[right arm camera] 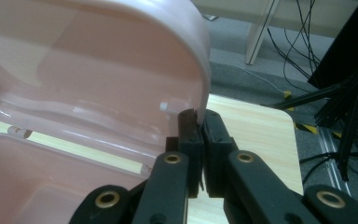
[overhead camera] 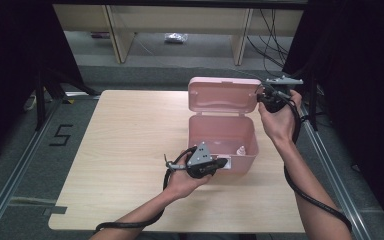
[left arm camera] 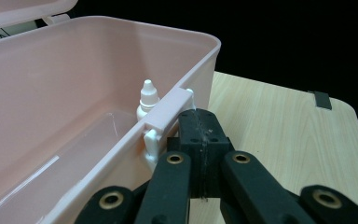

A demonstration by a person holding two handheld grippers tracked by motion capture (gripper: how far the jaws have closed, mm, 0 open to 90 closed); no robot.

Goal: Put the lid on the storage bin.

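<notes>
So there's a light wooden table [overhead camera: 130,150] with a pink plastic box [overhead camera: 222,137] sitting right of its middle, lid [overhead camera: 223,95] flipped up at the back. Going left to right: the left gripper [overhead camera: 219,163] is at the box's front wall, held in the person's left hand [overhead camera: 182,182]. In the left gripper view its jaws are pressed together with no gap, their tips right up against the white latch [left arm camera: 165,119] on the front rim (can't tell if anything is actually pinched between them). Just behind that latch, inside the box, a small white dropper bottle [left arm camera: 148,99] stands upright near the front right corner; the high view shows it there too [overhead camera: 240,150].

Over on the right, the right gripper [overhead camera: 261,96] is up at the lid's right edge, in the person's right hand [overhead camera: 279,120]. In the right gripper view the jaws are clamped narrow on the lid's rim [right arm camera: 200,88], which sits between their tips.
</notes>
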